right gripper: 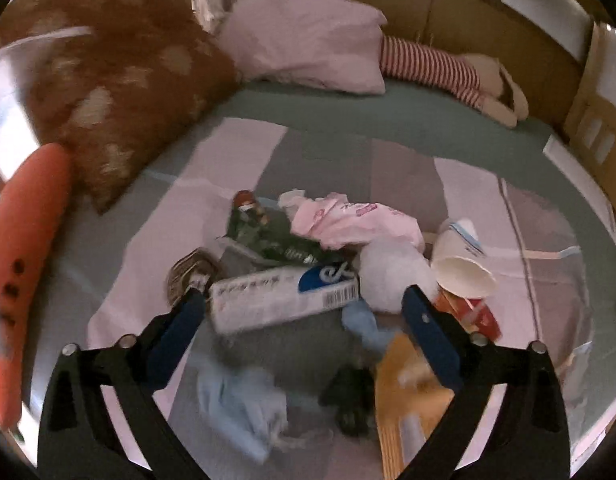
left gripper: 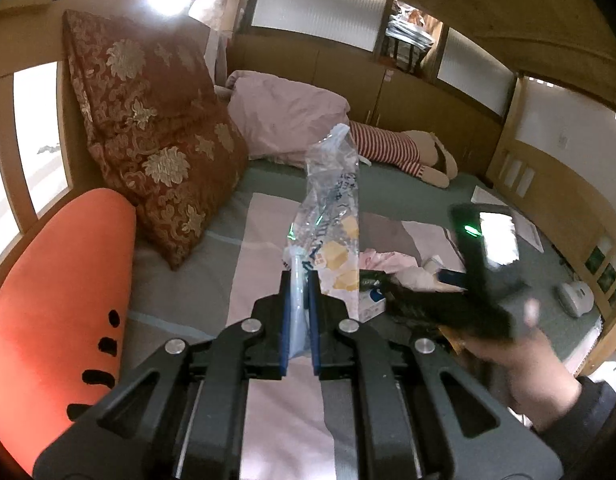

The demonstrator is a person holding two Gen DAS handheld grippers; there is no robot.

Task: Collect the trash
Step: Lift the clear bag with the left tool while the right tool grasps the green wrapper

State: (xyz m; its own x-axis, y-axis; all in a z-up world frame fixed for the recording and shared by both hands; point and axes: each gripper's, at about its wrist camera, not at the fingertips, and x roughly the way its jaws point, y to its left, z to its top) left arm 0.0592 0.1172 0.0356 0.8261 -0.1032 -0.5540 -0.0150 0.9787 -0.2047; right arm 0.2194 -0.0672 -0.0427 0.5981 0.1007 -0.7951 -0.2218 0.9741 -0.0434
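Observation:
My left gripper [left gripper: 299, 280] is shut on a clear plastic bag [left gripper: 332, 208] and holds it upright above the bed. My right gripper [right gripper: 304, 300] is open and empty, low over a pile of trash on the blanket; in the left wrist view it shows as a blurred black body [left gripper: 480, 264]. Between its fingers lie a white carton with a blue logo [right gripper: 284, 294] and a white wad [right gripper: 392, 272]. Around them are a green wrapper [right gripper: 264, 232], pink crumpled paper [right gripper: 348, 220], a white paper cup [right gripper: 460, 268], a red pack [right gripper: 476, 312], an orange wrapper [right gripper: 408, 392] and a pale blue wad [right gripper: 240, 404].
A brown floral cushion [left gripper: 152, 128], an orange carrot plush [left gripper: 56, 292], a pink pillow [left gripper: 284, 120] and a striped plush doll [left gripper: 400, 152] lie along the bed's far and left sides. Wooden bed walls [left gripper: 428, 96] enclose it. The blanket [right gripper: 228, 152] is pink and grey.

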